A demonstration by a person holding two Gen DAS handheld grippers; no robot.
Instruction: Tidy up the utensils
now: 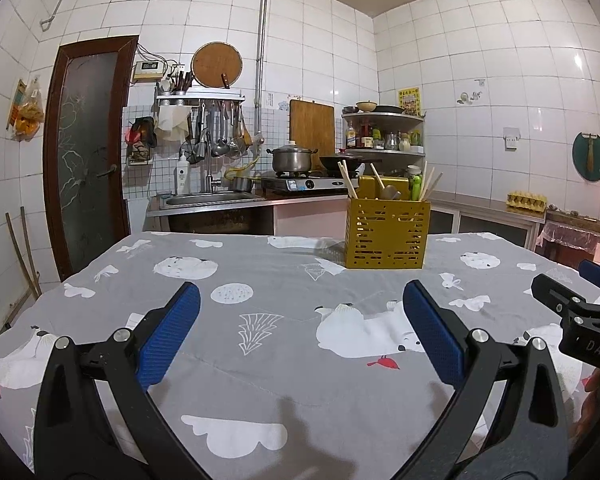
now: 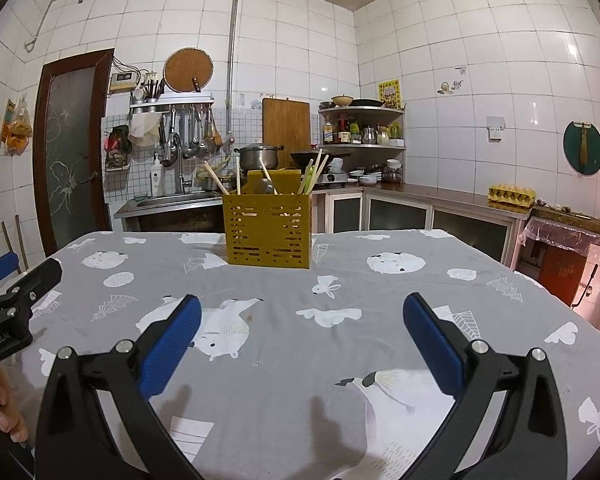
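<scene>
Left gripper (image 1: 300,300): fingers spread wide, empty.
Right gripper (image 2: 302,312): released, empty; body reads "DAS".
Utensil holder (image 1: 386,234): yellow, upright on table (image 1: 260,380), beyond the fingertips, chopsticks (image 1: 348,180) inside.

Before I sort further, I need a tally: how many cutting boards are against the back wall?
2: a round wooden board above the sink rack, and a rectangular wooden board propped behind the stove. Others may be hidden.
</scene>
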